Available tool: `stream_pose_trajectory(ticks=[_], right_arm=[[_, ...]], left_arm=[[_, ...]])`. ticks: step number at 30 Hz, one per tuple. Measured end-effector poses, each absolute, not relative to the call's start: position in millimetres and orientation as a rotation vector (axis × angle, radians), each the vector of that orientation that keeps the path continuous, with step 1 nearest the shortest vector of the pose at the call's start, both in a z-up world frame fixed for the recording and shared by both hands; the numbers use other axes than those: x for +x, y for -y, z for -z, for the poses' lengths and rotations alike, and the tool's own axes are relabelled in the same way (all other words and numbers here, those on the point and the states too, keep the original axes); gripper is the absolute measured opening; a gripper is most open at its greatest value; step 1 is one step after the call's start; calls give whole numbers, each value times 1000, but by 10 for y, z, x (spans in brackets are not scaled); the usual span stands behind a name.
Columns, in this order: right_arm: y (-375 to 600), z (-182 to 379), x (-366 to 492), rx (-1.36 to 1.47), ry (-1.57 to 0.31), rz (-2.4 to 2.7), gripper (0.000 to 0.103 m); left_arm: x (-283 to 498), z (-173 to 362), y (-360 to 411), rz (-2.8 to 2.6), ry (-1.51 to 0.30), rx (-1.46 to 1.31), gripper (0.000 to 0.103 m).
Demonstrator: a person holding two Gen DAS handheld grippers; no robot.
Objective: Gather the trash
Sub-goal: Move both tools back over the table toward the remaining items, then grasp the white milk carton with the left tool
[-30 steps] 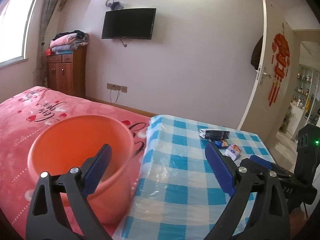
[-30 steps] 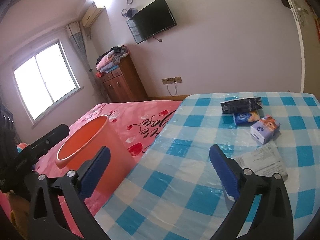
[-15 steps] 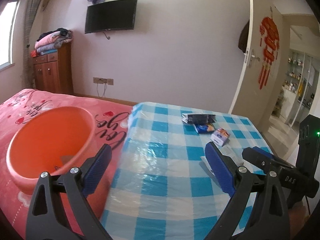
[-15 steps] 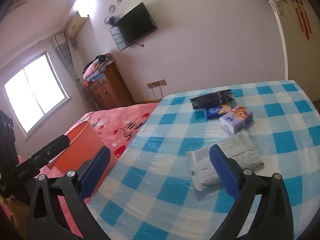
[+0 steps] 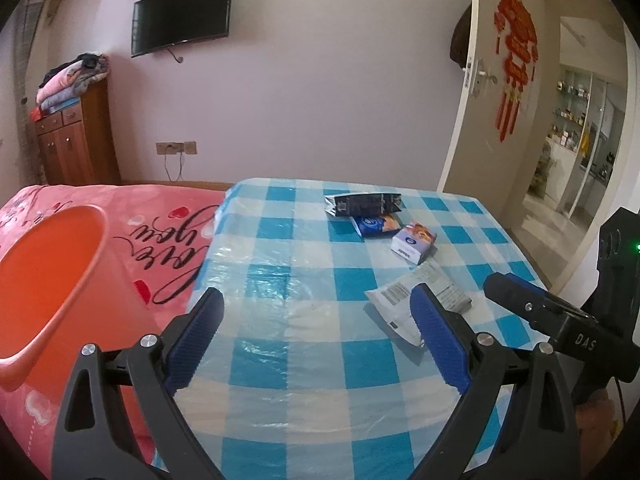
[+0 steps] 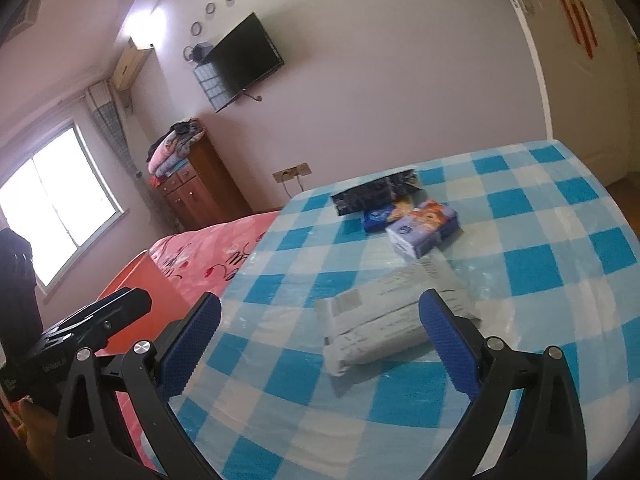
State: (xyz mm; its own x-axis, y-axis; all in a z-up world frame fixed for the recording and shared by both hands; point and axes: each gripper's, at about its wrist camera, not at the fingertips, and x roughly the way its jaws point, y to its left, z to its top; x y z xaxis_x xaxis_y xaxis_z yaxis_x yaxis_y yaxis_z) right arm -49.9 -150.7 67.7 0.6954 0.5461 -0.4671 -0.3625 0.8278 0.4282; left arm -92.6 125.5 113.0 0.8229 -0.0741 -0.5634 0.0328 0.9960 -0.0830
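Grey mailer bag (image 6: 394,320) lies mid-bench (image 6: 560,216); right tongs (image 6: 320,334) & left tongs (image 5: 316,328) both apart, empty.

The table (image 5: 304,320) is covered with a blue-and-white checked plastic cloth. Four items lie directly on it: a black packet (image 5: 362,204) at the far side, a blue packet (image 5: 376,225) touching it, a small carton (image 5: 413,240), and a grey mailer bag (image 6: 396,320) nearest.
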Motion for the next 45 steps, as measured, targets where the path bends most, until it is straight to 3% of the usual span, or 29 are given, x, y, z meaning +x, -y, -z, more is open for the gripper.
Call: stream_pose_trajectory(ticks=[12,23,31,39,45], right_arm=[[2071,-422,-306,427,-673,-461,98],[2489,-383,-184,508,-658,-440,98],[2574,-365,-140,519,-665,-445,98],[2657,-301,-104,536,-682,-436,98],[2660,-282,-90,542,-688,-438,98]], left_arm=[[88,-1142,-783,155,-671,-48,95],[1871,-942,-465,19,-835,-129,94],[2820,-616,-389,-129,-1006,-21,94],[2960,-416,-309,-145,-1082,97,94],[2788,-362,-363,-61,-1103,27,94]])
